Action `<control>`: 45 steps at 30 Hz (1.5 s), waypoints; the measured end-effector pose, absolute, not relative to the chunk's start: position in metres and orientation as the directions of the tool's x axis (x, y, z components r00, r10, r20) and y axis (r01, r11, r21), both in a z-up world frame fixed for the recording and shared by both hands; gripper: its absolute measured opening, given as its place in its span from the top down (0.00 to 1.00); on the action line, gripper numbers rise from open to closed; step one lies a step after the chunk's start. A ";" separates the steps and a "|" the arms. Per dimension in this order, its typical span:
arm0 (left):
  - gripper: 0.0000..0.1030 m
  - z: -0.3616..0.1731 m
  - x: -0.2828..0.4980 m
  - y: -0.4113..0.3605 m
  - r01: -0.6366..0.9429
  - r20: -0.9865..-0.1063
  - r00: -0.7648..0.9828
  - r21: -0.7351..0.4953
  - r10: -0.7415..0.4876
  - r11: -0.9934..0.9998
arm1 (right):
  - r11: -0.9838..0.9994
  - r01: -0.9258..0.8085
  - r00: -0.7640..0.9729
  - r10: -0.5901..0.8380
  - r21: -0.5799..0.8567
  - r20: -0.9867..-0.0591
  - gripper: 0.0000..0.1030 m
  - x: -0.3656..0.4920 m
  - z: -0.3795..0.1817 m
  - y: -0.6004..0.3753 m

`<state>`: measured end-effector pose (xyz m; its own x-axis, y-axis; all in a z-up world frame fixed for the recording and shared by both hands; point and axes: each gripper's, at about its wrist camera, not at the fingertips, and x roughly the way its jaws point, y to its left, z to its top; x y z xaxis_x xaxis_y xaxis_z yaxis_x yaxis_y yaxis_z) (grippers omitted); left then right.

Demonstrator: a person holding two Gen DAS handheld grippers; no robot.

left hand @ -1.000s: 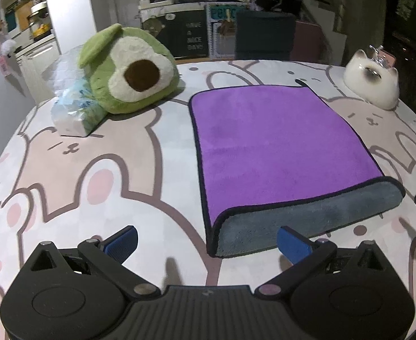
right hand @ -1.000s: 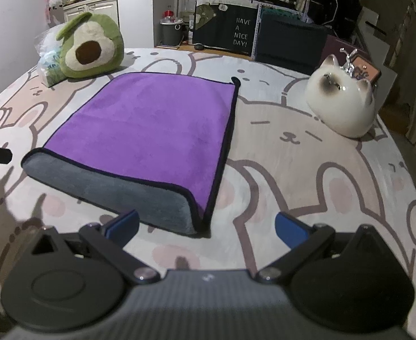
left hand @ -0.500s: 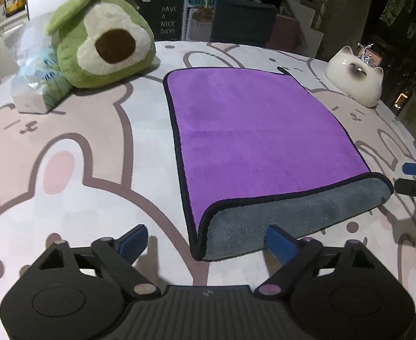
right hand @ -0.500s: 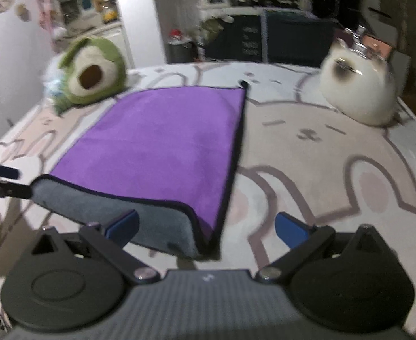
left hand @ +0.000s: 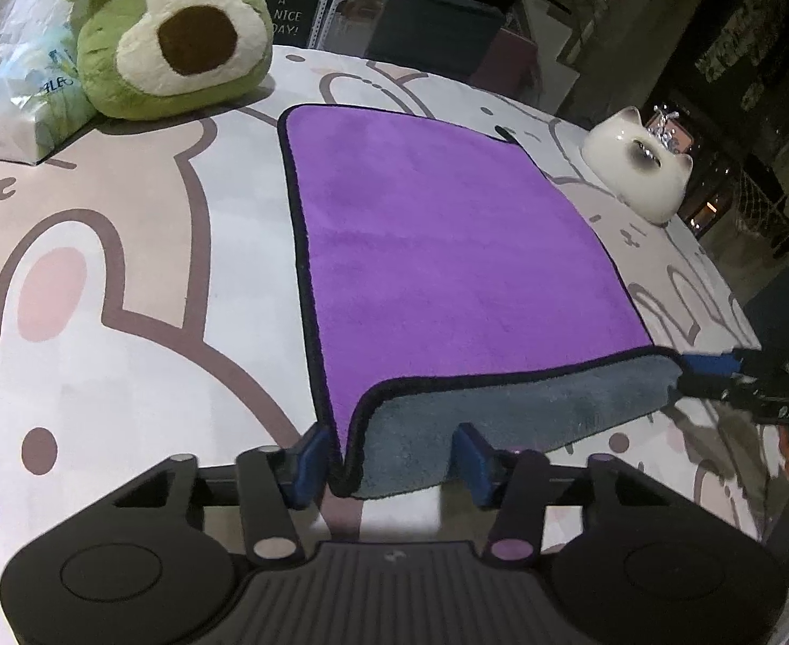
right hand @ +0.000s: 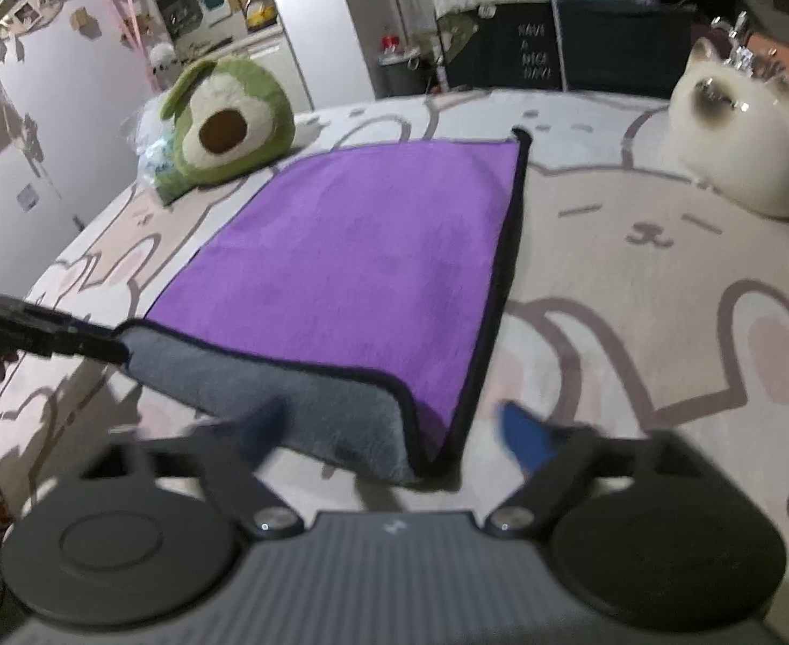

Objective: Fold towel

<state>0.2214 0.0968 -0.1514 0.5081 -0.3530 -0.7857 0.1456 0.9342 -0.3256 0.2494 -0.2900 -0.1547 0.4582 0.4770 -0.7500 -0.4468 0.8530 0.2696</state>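
1. Towel [left hand: 448, 247], purple w/ grey underside, lies folded on the bunny-print table cover [left hand: 126, 279]; grey fold edge faces both grippers.
2. Left gripper [left hand: 394, 457]: jaws apart, straddling the towel's near left corner, not clenched.
3. Right gripper [right hand: 389, 430]: jaws apart around the near right corner; blurred, contact unclear.
4. Avocado plush [left hand: 169, 32] sits beyond the far left corner, cat figurine [right hand: 744, 145] far right.
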 end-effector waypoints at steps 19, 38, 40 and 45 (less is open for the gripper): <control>0.91 -0.154 0.223 0.095 0.155 -0.815 0.477 -0.292 -0.330 0.944 | 0.839 -0.469 0.392 0.478 0.275 -0.786 0.88 0.255 -0.168 -0.284; 0.96 -0.123 0.238 0.093 0.167 -0.760 0.586 -0.225 -0.280 0.960 | 0.851 -0.447 0.458 0.481 0.274 -0.747 0.95 0.268 -0.143 -0.289; 0.96 -0.118 0.245 0.093 0.173 -0.751 0.601 -0.214 -0.275 0.961 | 0.850 -0.458 0.470 0.480 0.261 -0.741 0.95 0.274 -0.136 -0.286; 0.96 -0.109 0.267 0.094 0.180 -0.731 0.629 -0.194 -0.264 0.964 | 0.853 -0.465 0.502 0.473 0.235 -0.724 0.95 0.293 -0.123 -0.282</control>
<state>0.2671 0.0944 -0.1094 0.6289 -0.2642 -0.7312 0.1799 0.9644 -0.1938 0.2925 -0.2815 -0.1232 0.5021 0.4734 -0.7237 -0.4653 0.8533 0.2353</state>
